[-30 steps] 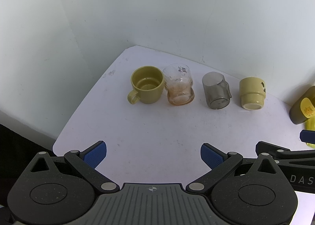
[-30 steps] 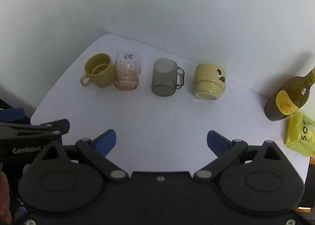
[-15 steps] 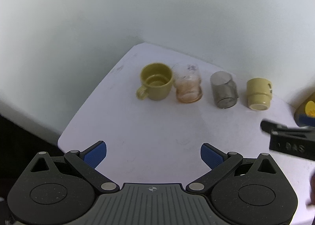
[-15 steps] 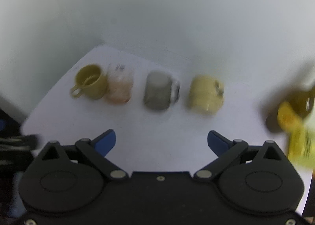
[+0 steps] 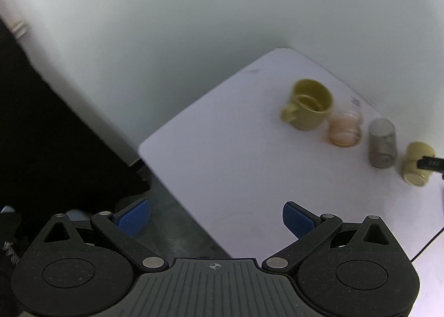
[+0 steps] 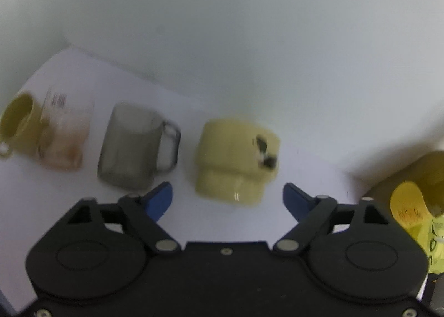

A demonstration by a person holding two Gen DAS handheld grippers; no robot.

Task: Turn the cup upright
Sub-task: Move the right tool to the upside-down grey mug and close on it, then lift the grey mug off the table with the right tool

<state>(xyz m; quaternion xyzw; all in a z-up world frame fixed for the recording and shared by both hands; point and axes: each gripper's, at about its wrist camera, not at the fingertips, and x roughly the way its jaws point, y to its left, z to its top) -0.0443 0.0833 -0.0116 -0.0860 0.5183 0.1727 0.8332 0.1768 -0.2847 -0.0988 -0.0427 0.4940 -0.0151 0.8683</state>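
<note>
The pale yellow cup [image 6: 236, 158] is sitting mouth-down on the white table [image 6: 222, 222], its narrower stepped base pointing up and toward the camera, with a dark mark on its side near the wall. It is blurred in the right wrist view, but its glossy cream-yellow body is showing plainly. The right gripper [image 6: 227, 197] is hanging just in front of this cup, its blue-padded jaws spread wide to either side of it and touching nothing.

Left of the cup, a smoky grey mug [image 6: 136, 147] is also standing upside down, its handle turned toward the cup. Beyond that mug a clear glass [image 6: 65, 133] with an orange tint is standing, and furthest from the cup an olive mug [image 6: 18, 124] is sitting upright. To the right of the cup a dark bottle [image 6: 416, 186] with a yellow label is standing at the table's edge.

From the left wrist view, the cup [image 5: 413, 164] is lying far off to the right. The left gripper [image 5: 216, 218] is hovering well away from it over the table's near corner, jaws parted and empty. A plain white wall [image 6: 222, 25] is rising directly behind the cup.
</note>
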